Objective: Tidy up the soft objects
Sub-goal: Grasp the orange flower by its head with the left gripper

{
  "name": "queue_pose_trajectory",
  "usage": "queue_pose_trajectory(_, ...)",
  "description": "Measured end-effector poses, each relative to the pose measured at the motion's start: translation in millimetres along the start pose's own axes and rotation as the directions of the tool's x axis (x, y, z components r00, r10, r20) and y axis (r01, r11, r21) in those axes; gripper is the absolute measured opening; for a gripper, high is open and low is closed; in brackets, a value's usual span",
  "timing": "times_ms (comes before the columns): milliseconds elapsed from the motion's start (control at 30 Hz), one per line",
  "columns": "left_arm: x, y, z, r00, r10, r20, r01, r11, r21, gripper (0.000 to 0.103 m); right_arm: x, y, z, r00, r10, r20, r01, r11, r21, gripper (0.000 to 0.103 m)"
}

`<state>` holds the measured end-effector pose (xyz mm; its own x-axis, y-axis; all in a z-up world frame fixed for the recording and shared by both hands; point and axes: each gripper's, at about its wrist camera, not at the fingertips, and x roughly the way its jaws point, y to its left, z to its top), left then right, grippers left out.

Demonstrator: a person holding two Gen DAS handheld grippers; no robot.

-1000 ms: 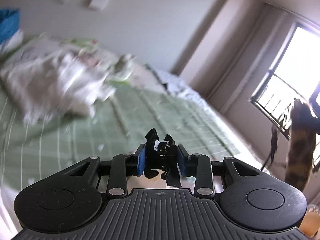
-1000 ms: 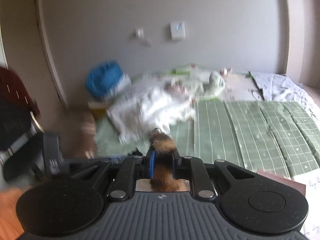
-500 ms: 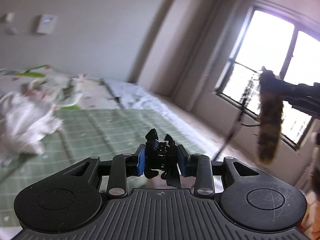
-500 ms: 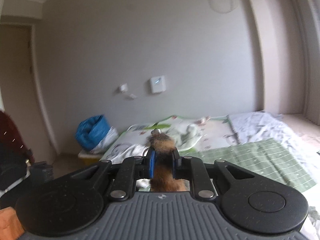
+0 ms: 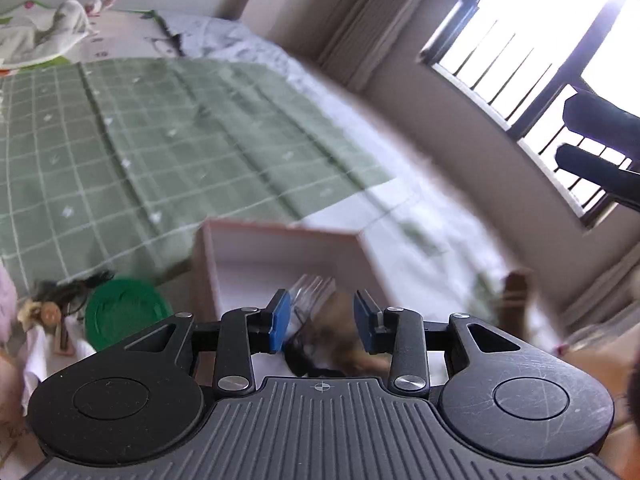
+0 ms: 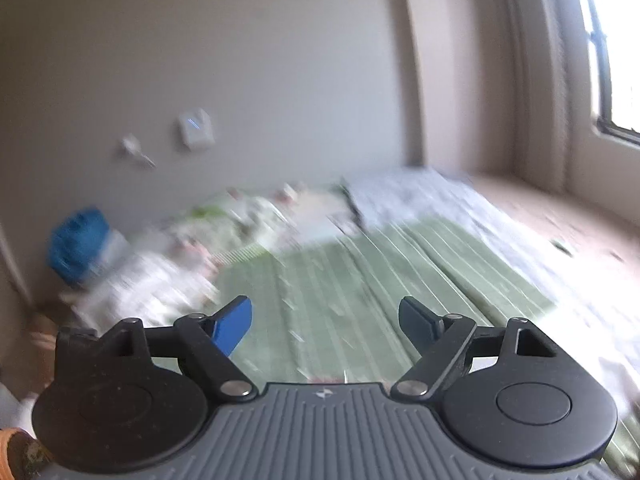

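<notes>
My left gripper (image 5: 322, 318) hovers over an open pink box (image 5: 280, 236) on the bed. Its jaws are opening. The black tangled accessory (image 5: 300, 354) has slipped below the blue pads (image 5: 279, 320) and they no longer press on it. A blurred brown furry tail (image 5: 346, 322) lies or falls in the box just behind the pads, beside a clear ridged piece (image 5: 314, 284). My right gripper (image 6: 326, 320) is opening wide with nothing between its fingers; in the left wrist view it is a dark shape (image 5: 596, 144) against the window.
The bed carries a green checked sheet (image 5: 160, 140) and crumpled white bedding (image 5: 48, 32) at its far end. A green round object (image 5: 124, 312) and a small dark-haired doll (image 5: 52, 304) lie left of the box. A blue bag (image 6: 76, 248) sits by the wall. The window (image 5: 540, 40) is at right.
Both grippers swung down and right toward the pink box. The right gripper opened and let go of the brown furry tail. The black accessory dropped lower between the left pads.
</notes>
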<state>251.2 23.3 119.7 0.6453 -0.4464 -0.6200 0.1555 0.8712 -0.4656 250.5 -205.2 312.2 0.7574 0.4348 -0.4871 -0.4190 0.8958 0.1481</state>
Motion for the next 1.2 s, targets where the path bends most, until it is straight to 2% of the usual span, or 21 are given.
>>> queue_pose_trajectory(133, -7, 25, -16, 0.999, -0.035, 0.019, 0.035, 0.999, -0.004, 0.039, 3, -37, -49, 0.998, -0.044, -0.052, 0.046, 0.998, 0.045, 0.081)
queue_pose_trajectory(267, -56, 28, -22, 0.998, 0.046, 0.051, -0.051, 0.991, 0.122, 0.039, -3, -57, -90, 0.991, -0.109, -0.083, 0.114, 0.992, 0.053, 0.081)
queue_pose_trajectory(367, -99, 45, -26, 0.989, 0.134, 0.056, -0.141, 0.974, 0.175, 0.039, -1, -55, -116, 0.985, -0.115, -0.129, 0.125, 0.989, 0.076, 0.081)
queue_pose_trajectory(467, -142, 76, -38, 0.973, 0.226, 0.053, -0.232, 0.957, 0.174, 0.039, -3, -43, -146, 0.977, -0.088, -0.193, 0.110, 0.988, 0.104, 0.081)
queue_pose_trajectory(633, -190, 132, -71, 0.950, 0.308, -0.058, -0.300, 0.948, 0.108, 0.039, 1, 1, -194, 0.956, -0.048, -0.290, 0.074, 0.994, 0.079, 0.081)
queue_pose_trajectory(767, -194, 151, -103, 0.915, 0.380, -0.137, -0.358, 0.920, 0.159, 0.039, 11, 36, -221, 0.931, -0.041, -0.363, 0.064, 0.997, 0.051, 0.081)
queue_pose_trajectory(833, -193, 161, -113, 0.894, 0.422, -0.149, -0.414, 0.906, 0.086, 0.039, 14, 51, -229, 0.921, -0.028, -0.388, 0.053, 0.997, 0.053, 0.081)
queue_pose_trajectory(867, -195, 166, -116, 0.896, 0.422, -0.136, -0.421, 0.906, 0.037, 0.039, 15, 56, -231, 0.918, -0.022, -0.396, 0.047, 0.997, 0.055, 0.081)
queue_pose_trajectory(900, -198, 170, -119, 0.906, 0.409, -0.107, -0.411, 0.912, 0.001, 0.039, 16, 62, -233, 0.915, -0.016, -0.403, 0.041, 0.998, 0.053, 0.081)
queue_pose_trajectory(967, -199, 168, -121, 0.928, 0.367, -0.065, -0.367, 0.930, 0.021, 0.039, 17, 73, -236, 0.910, -0.016, -0.415, 0.034, 0.999, 0.035, 0.081)
queue_pose_trajectory(1000, -195, 164, -121, 0.931, 0.359, -0.066, -0.356, 0.933, 0.052, 0.039, 17, 79, -238, 0.908, -0.024, -0.418, 0.034, 0.999, 0.017, 0.081)
queue_pose_trajectory(1100, -179, 157, -123, 0.923, 0.371, -0.105, -0.355, 0.924, 0.144, 0.039, 16, 91, -240, 0.905, -0.040, -0.424, 0.029, 0.999, -0.033, 0.081)
queue_pose_trajectory(1200, -165, 166, -127, 0.905, 0.396, -0.155, -0.375, 0.915, 0.150, 0.039, 14, 101, -242, 0.903, -0.044, -0.427, 0.014, 0.997, -0.074, 0.081)
